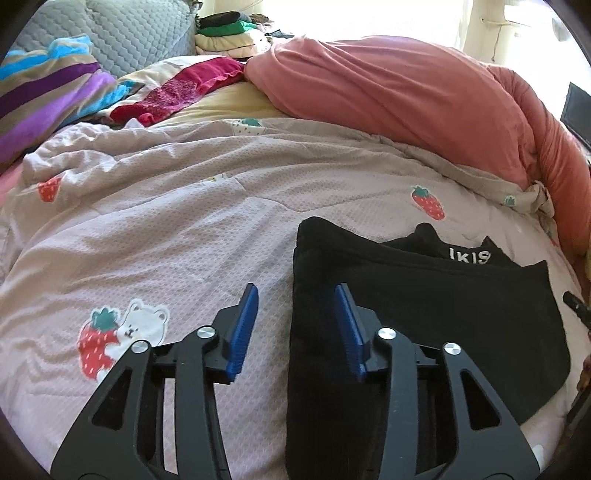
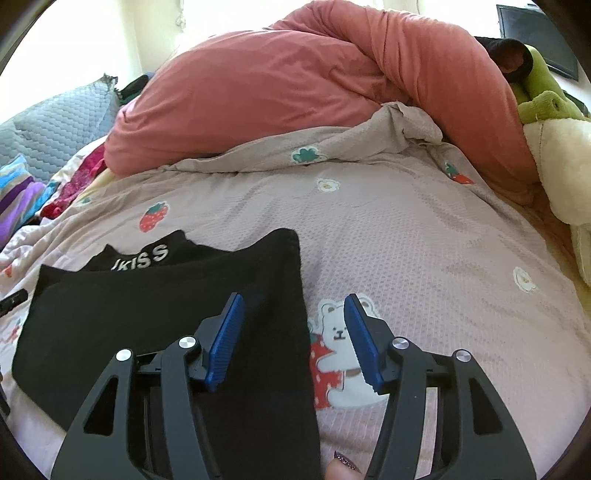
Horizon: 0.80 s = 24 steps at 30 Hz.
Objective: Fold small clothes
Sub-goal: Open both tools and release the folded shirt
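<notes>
- The black garment (image 1: 424,295) is seen lying folded on the bed's strawberry-print quilt (image 1: 166,221), with a white-lettered waistband showing at its far edge.
- In the left wrist view, the left tool (image 1: 295,325) is held partly open above the garment's left edge; nothing is pressed between its blue pads (image 1: 243,328).
- In the right wrist view, the right tool (image 2: 295,332) is held somewhat wider over the garment's right edge, and no cloth is gripped.
- One fold is judged to be done, since a doubled layer is seen lying flat ahead of both tools.
- A further fold or a move to the pile of folded clothes (image 1: 229,33), far ahead of the left tool, is judged to remain.
</notes>
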### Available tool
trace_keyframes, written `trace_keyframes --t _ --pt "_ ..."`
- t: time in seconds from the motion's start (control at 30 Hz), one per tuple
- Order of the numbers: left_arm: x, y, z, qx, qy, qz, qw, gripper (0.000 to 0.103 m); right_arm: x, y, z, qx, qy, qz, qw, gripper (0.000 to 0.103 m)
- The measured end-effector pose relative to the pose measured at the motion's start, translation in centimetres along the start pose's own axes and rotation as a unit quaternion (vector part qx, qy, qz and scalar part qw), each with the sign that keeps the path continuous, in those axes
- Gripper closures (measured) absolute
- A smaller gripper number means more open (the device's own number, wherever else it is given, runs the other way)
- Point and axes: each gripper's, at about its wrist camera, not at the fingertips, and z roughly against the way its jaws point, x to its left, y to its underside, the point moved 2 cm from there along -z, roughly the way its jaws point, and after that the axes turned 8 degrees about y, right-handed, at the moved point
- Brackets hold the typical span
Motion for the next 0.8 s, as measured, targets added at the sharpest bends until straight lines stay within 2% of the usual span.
trace_keyframes --t 0.33,0.43,0.63,0.8 --pt "1.5 0.9 4.4 -0.021 0.018 0.037 0.999 0.038 -0.6 1.5 2.6 0.003 -0.032 -0.008 0.999 0.046" --pt "1.9 2.0 5.1 -0.015 0.024 0.047 0.9985 0.038 -0.7 2.3 3.1 0.007 -0.038 -0.006 0.999 0.041" --pt "2.4 4.3 6.1 -0.01 0.034 0.058 0.9977 0.038 -1.0 4.1 4.1 0.012 -0.046 -0.016 0.999 0.041" --pt "2.7 5.6 6.4 -0.008 0.058 0.077 0.9953 0.038 -0.8 5.1 4.8 0.016 -0.056 -0.014 0.998 0.041"
